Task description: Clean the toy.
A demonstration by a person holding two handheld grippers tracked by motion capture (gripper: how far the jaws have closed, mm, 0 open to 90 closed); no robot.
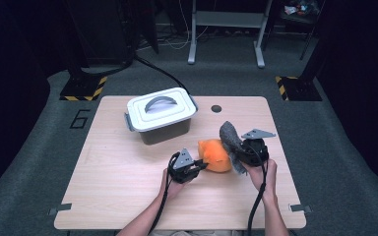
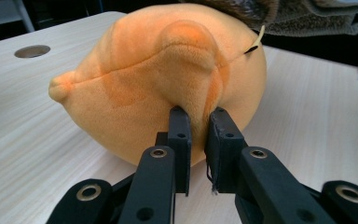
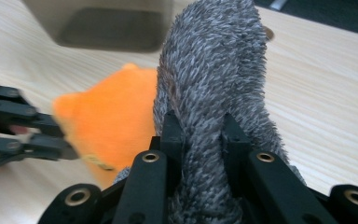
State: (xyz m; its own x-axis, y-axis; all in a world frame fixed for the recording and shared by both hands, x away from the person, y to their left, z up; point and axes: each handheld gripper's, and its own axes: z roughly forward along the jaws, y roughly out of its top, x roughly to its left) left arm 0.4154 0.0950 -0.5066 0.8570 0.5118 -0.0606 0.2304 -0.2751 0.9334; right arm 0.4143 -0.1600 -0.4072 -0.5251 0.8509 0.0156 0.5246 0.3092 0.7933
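Two hand-held grippers at work near the middle of the wooden table (image 1: pixel 128 187), seen from above. Left gripper (image 1: pixel 200 165) at about 9 o'clock of the orange plush toy (image 1: pixel 215 155), jaws pinched nearly together on a fold of the toy's orange fabric; in the left gripper view, left gripper (image 2: pixel 199 122) with only a thin ridge of the orange plush toy (image 2: pixel 158 79) caught between the two black jaws. No earlier view for comparison. Toy resting on the tabletop, pointed end toward 9 o'clock in the left gripper view.

Right gripper (image 1: pixel 237 147) at roughly 3 o'clock of the orange toy in the high view, clamped on the grey fuzzy cloth (image 1: pixel 230 137), cloth standing up and arching toward 11 o'clock. In the right gripper view, right gripper (image 3: pixel 204 133) closed tight on a thick bunch of the grey fuzzy cloth (image 3: pixel 214 70), pile bulging out above and beside the jaws, orange toy just behind at 9 o'clock and touching the cloth.

White-lidded storage box (image 1: pixel 161 115) with grey handle at 11 o'clock of the toy, close but apart. Round cable hole (image 1: pixel 216 108) at 12 o'clock, near the far edge of the table.
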